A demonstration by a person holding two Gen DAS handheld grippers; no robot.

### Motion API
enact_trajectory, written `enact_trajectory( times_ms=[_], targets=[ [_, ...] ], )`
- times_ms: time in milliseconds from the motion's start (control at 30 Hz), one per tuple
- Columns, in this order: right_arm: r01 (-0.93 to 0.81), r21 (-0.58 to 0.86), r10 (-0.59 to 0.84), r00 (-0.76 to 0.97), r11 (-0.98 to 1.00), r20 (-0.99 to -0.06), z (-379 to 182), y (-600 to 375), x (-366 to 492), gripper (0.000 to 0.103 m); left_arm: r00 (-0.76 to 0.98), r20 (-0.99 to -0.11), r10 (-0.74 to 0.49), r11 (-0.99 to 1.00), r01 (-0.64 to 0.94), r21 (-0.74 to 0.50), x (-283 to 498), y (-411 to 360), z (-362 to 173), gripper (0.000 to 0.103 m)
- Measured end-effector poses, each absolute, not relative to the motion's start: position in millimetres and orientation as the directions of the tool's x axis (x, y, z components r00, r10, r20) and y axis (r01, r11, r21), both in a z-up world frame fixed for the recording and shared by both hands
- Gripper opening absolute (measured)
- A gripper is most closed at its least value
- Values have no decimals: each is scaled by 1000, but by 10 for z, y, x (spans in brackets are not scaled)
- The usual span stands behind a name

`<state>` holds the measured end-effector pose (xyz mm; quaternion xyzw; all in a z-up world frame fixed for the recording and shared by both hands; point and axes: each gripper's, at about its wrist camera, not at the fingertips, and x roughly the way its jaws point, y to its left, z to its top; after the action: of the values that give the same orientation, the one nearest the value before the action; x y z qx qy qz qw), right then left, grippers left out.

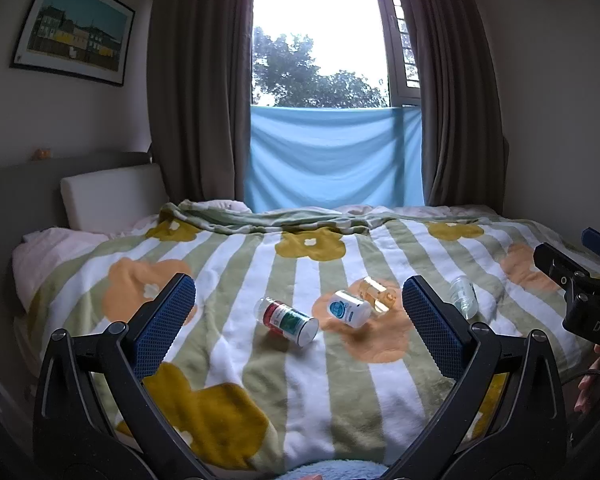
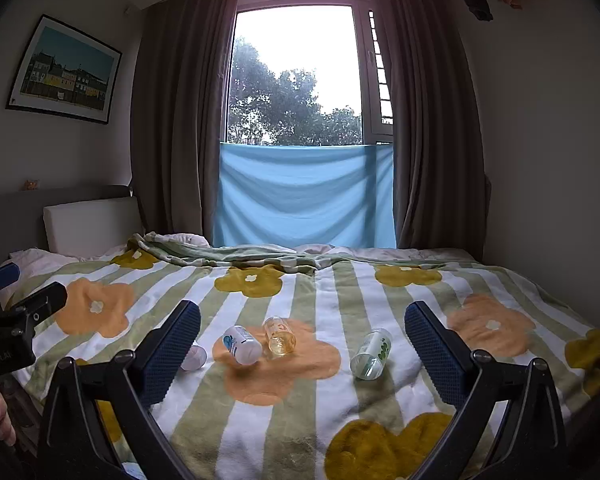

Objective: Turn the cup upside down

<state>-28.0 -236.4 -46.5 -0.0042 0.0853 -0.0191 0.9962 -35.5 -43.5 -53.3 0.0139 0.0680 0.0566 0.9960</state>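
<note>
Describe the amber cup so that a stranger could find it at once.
On the striped flower blanket, look at the big orange flower nearest the middle. Two things lie on it: a white bottle and, touching its right side, the amber cup. Only the cup is see-through yellow.
</note>
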Motion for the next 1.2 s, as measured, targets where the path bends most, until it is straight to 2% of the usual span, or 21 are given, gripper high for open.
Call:
enact_trajectory(
  times_ms=[1200],
  targets=[
    [44, -15, -46, 984, 999, -172, -591, -2276, -273, 102, 984, -142, 104, 994, -99, 39, -365, -465, -572, 103]
  ],
)
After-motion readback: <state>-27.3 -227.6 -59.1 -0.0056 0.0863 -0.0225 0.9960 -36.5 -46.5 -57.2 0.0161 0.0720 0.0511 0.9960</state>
